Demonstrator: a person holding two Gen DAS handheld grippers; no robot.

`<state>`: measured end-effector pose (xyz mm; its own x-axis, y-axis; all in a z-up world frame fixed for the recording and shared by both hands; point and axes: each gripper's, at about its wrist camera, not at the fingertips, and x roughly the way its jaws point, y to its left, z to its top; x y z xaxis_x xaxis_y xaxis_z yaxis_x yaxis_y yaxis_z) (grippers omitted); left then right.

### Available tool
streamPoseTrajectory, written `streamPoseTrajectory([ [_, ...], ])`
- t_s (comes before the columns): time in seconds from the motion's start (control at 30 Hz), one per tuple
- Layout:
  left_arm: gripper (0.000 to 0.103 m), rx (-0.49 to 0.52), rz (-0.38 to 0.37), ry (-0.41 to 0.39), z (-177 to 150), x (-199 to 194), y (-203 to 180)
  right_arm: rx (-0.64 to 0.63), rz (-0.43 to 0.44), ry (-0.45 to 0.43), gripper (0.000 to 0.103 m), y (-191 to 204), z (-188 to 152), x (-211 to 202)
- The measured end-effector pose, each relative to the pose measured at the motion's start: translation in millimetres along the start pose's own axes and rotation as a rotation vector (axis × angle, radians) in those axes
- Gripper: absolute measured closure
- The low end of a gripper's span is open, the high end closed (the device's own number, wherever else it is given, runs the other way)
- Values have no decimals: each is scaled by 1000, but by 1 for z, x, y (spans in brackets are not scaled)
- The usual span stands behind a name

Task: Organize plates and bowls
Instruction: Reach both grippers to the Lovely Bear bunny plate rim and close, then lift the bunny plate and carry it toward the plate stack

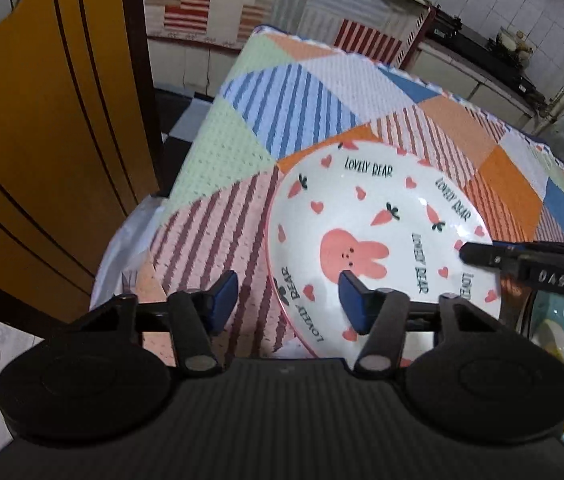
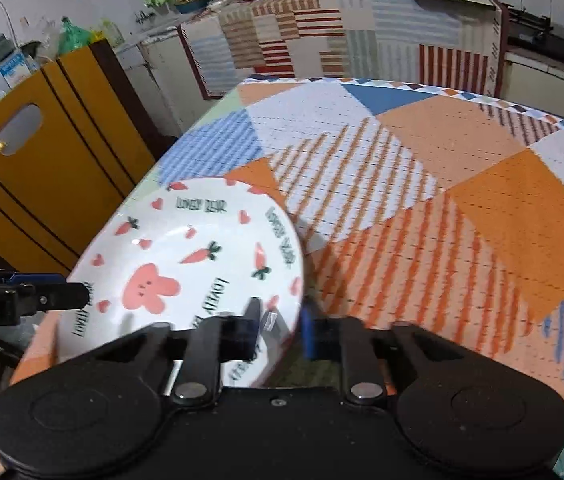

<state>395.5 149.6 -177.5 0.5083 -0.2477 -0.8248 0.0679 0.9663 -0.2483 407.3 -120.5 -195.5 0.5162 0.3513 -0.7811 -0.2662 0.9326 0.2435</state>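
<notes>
Left gripper [image 1: 287, 300] hovers with its 2 blue-padded fingers [image 1: 226, 294] spread wide, and nothing sits between them: the left pad hangs over the striped tablecloth [image 1: 210, 216], the right pad over the plate [image 1: 373, 240] near its 7 o'clock rim, and whether that pad touches the china I cannot tell. The plate itself, white with a pink bunny, carrots, hearts and "LOVELY BEAR" lettering, lies at the near left part of the cloth-covered table, close to the yellow cabinet [image 1: 42, 140] out at 9 o'clock. Over to the right gripper [image 2: 280, 322]: its 2 fingers are narrowed around the plate's [image 2: 186, 264] rim at about 5 o'clock, 1 finger [image 2: 252, 320] over the face, the other just outside the edge, and the plate looks tipped up off the cloth [image 2: 421, 184] on that side, though motion blur there makes the exact contact uncertain. In the left wrist view that same gripper [image 1: 477, 254] reaches onto the rim at 3 o'clock; in the right wrist view the left one [image 2: 74, 294] comes in at 9 o'clock.
</notes>
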Motion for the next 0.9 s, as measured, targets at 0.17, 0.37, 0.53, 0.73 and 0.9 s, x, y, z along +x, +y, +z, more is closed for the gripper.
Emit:
streamPoseTrajectory([
  [0.17, 77, -11, 1, 52, -4, 10, -2, 44, 23, 13, 85, -6, 0, 0],
  [0.37, 79, -22, -13, 35, -8, 13, -5, 103, 64, 23, 83, -13, 0, 7],
  [0.53, 80, -10, -14, 30, -9, 11, -6, 79, 60, 7, 82, -10, -3, 7],
  [0.73, 80, 18, -22, 39, -8, 5, -9, 52, 78, 3, 83, -10, -7, 0],
  [0.9, 80, 27, -46, 0, -7, -17, -17, 14, 87, -27, 83, -9, -7, -18],
])
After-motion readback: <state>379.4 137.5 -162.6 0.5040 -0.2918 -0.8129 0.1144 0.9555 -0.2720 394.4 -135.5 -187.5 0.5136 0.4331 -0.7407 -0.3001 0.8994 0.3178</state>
